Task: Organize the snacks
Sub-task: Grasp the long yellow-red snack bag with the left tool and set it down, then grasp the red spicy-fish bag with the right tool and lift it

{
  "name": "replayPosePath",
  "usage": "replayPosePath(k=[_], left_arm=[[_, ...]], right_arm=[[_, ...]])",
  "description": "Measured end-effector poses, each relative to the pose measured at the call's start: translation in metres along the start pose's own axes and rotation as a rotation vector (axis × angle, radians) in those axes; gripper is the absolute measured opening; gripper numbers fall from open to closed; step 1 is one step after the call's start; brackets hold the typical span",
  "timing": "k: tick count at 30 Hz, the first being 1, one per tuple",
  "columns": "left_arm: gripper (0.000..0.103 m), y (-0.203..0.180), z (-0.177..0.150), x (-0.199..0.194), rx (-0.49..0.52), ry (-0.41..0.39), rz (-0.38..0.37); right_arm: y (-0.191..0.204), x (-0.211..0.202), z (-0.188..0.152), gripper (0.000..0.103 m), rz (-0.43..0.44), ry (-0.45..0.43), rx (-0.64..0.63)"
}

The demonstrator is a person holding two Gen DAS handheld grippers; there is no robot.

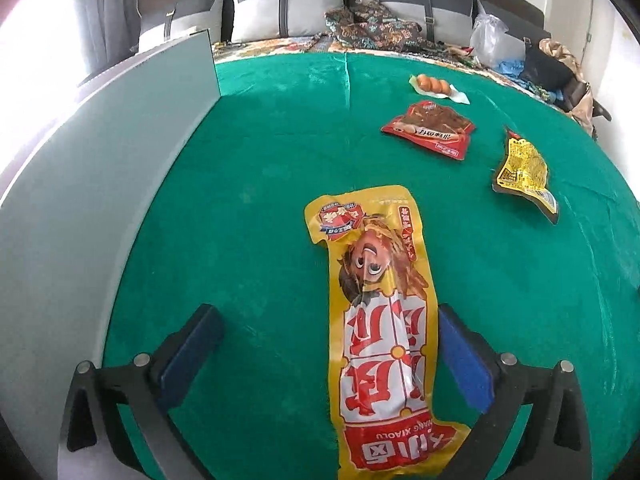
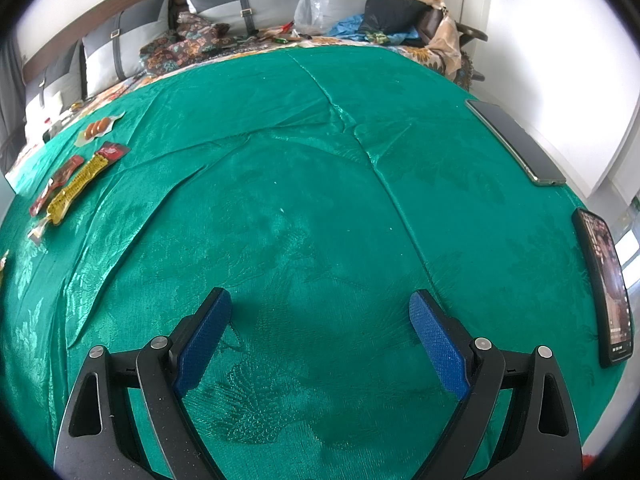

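Observation:
In the left wrist view a long yellow snack packet (image 1: 380, 320) with a cartoon face and red characters lies flat on the green cloth (image 1: 260, 200). My left gripper (image 1: 328, 312) is open around it: the packet's edge is next to the right pad (image 1: 464, 356), and the left pad (image 1: 188, 356) is well clear. Farther off lie a red packet (image 1: 430, 128), a small yellow packet (image 1: 522, 172) and a clear pack of brown balls (image 1: 436, 85). My right gripper (image 2: 320, 298) hangs open over bare cloth, with those snacks (image 2: 78, 186) far to its left.
A grey upright panel (image 1: 120, 160) borders the cloth on the left. Two phones (image 2: 516, 140) (image 2: 606, 284) lie along the right edge. Behind the cloth are cushions (image 1: 288, 4), patterned fabric (image 1: 372, 24) and a plastic bag (image 2: 314, 2).

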State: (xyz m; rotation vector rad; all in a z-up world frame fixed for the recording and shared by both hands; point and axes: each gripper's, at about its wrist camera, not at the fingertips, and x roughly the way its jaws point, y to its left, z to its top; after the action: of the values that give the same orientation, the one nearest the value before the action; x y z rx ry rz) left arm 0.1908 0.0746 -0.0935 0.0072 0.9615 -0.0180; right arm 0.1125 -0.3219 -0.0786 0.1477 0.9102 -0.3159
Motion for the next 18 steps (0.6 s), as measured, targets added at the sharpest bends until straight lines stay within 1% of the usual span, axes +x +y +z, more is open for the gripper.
replayPosePath(k=[12, 18], left_arm=[[0.103, -0.0004, 0.0001, -0.0001, -0.001, 0.0, -0.002], [0.103, -0.0006, 0.0003, 0.0007, -0.002, 0.0, -0.004]], right_arm=[[-0.0001, -0.0001, -0.0003, 0.093, 0.003, 0.0, -0.003], [0.0005, 0.0005, 0.0016, 0.095, 0.008, 0.005, -0.01]])
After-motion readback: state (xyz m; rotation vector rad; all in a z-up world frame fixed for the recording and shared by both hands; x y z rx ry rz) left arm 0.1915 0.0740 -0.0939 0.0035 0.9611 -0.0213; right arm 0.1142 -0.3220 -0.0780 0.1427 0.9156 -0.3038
